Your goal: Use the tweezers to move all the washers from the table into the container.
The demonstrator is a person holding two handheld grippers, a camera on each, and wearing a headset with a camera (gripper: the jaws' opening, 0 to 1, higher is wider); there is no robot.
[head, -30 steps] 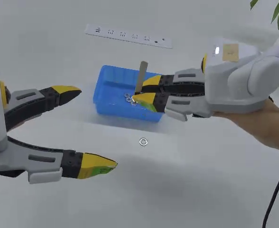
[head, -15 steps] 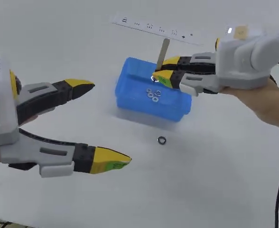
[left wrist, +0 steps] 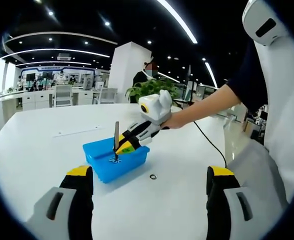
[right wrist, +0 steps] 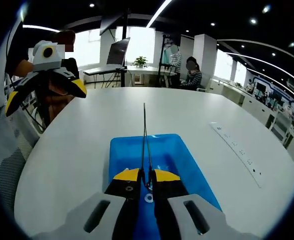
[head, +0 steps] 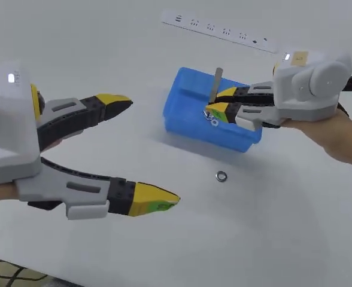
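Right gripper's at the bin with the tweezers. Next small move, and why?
Probably lift the tweezers out of the blue container and carry them to the lone washer on the table. The right gripper is shut on them, tips down among the washers in the container. Whether the tips hold one, I cannot tell.

Bright ceiling strips [left wrist: 179, 22]; soft shadows on white table [head: 272, 227]; gripper views fisheye-warped at edges
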